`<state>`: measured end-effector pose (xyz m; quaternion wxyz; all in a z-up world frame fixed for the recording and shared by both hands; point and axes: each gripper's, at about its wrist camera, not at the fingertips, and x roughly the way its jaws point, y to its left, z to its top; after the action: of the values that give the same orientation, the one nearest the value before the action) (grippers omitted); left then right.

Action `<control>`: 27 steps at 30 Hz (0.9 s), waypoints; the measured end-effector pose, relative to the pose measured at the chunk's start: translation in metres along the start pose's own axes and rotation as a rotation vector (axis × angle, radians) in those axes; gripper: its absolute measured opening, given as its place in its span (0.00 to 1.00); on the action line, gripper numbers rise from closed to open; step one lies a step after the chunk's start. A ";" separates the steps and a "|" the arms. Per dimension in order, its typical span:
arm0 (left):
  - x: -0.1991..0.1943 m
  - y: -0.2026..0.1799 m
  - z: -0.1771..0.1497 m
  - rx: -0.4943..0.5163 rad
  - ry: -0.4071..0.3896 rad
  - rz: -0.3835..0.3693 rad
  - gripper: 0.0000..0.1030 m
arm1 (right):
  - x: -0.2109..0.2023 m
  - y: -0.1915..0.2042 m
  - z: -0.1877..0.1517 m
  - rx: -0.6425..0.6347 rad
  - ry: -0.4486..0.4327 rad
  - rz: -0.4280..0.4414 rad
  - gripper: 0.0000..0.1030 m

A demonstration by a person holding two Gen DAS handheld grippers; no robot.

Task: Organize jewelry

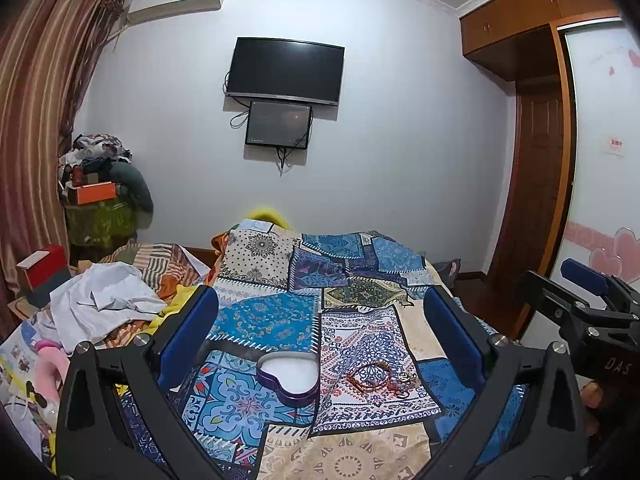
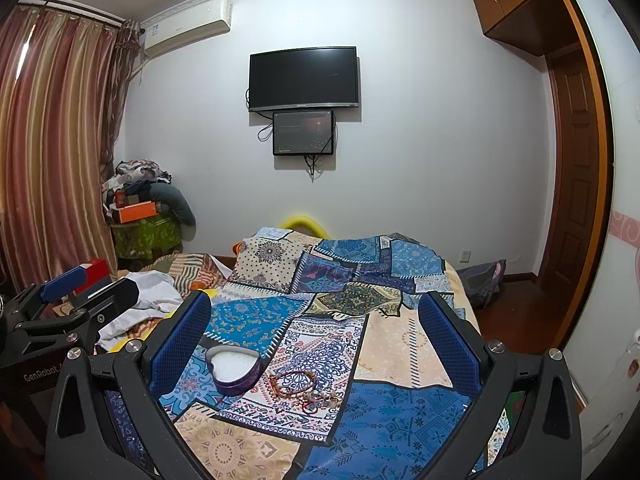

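Note:
A purple heart-shaped box [image 1: 289, 376] with a white lining lies open on the patchwork bedspread [image 1: 360, 448]; it also shows in the right wrist view [image 2: 234, 369]. Just right of it lies a small heap of bracelets and beads [image 1: 380, 380], also in the right wrist view [image 2: 306, 390]. My left gripper [image 1: 320, 316] is open and empty, held above and behind the box. My right gripper [image 2: 316, 312] is open and empty, held above the jewelry. Each gripper shows at the edge of the other's view, the right one [image 1: 584, 300] and the left one [image 2: 72, 292].
Crumpled white clothes [image 1: 104, 300] and toys clutter the bed's left side. A pile of clothes and boxes [image 1: 100, 184] stands in the far left corner. A TV [image 1: 285, 70] hangs on the far wall. A wardrobe and door [image 2: 576, 184] are on the right.

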<state>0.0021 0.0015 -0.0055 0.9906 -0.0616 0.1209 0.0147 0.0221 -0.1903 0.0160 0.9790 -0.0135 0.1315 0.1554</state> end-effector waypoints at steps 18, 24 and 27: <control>0.001 0.000 -0.001 0.003 0.006 0.003 1.00 | 0.000 0.000 0.001 0.000 0.000 0.000 1.00; 0.003 -0.001 0.000 0.002 0.007 0.003 1.00 | 0.003 0.003 -0.002 0.001 0.003 0.001 1.00; 0.003 -0.001 0.000 0.003 0.006 0.003 1.00 | 0.004 0.003 -0.003 -0.001 0.005 0.001 1.00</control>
<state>0.0046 0.0008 -0.0061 0.9903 -0.0602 0.1241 0.0160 0.0241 -0.1863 0.0123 0.9786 -0.0143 0.1337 0.1559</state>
